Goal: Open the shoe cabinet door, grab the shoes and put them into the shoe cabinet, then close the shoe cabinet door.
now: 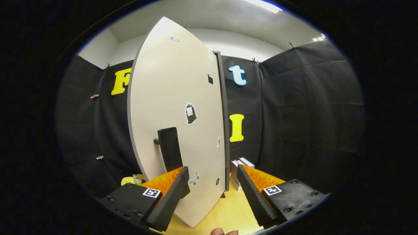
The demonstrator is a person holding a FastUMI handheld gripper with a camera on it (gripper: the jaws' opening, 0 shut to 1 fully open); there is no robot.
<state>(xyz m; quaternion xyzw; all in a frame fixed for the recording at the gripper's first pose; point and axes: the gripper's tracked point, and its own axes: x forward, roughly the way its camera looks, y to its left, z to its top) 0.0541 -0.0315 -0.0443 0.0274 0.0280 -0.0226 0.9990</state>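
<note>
Gripper view, cabinet door (pixel 176 107) just ahead, fingers (pixel 169 192) apart, handle (pixel 169 148) beyond them

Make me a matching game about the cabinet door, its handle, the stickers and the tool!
Things:
1. cabinet door
2. door handle
3. bag-shaped sticker
4. tool

States or places:
A. black, just beyond the left finger
B. fingers apart, holding nothing
C. pale, swung open, its lower edge between the fingers
D. stuck on the door, above and right of the handle

Pairs: 1-C, 2-A, 3-D, 4-B
</note>
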